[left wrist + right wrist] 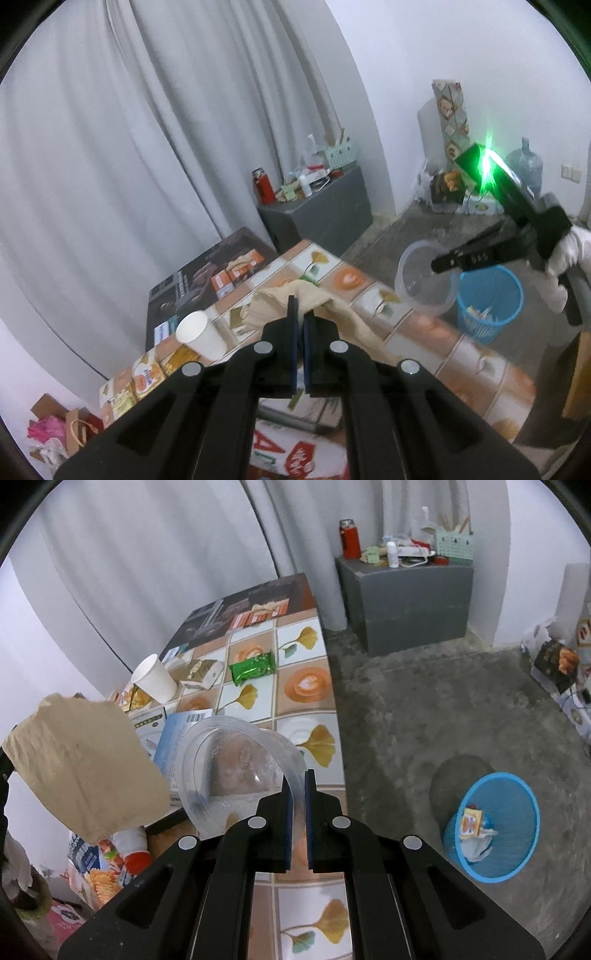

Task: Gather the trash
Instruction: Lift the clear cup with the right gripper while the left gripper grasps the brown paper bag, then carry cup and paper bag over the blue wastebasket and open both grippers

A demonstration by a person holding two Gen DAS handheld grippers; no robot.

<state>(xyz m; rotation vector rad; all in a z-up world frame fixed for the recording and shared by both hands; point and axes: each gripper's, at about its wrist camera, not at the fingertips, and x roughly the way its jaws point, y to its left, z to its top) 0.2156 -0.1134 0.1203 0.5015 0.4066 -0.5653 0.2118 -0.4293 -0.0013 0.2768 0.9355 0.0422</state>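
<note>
Paper, beige and crumpled, is what I hold in my left gripper (pixel 300 314): in the left wrist view the jaws are pressed together on the brown paper napkin (pixel 284 295), which hangs above the tiled table (pixel 454 354). At two o'clock from this gripper I see my right gripper (pixel 441 264), pinching the rim of a clear plastic container (pixel 424 282). Just below it, at about three o'clock, stands the blue mesh trash basket (pixel 491 302) on the floor, beyond the table edge. A white paper cup (pixel 201 334) lies tipped at nine o'clock.

In the right wrist view, the right gripper (pixel 298 786) is closed on the thin rim of the clear plastic container (pixel 236 771), whose open mouth faces the camera. The blue mesh trash basket (pixel 495 827) is at four o'clock from the jaws, well apart, with some trash already inside. The brown paper napkin (pixel 81 760) appears large at nine o'clock.

I judge that the right hand is nearer to the basket, so the container should go first, moving to the right and down; the napkin must travel across the table.

Only the right view shows a green snack wrapper (pixel 253 668) on the table near the white paper cup (pixel 155 679); in the left view the napkin hides this place. Only the left view shows the gloved hand (pixel 565 266) carrying the right gripper.
</note>
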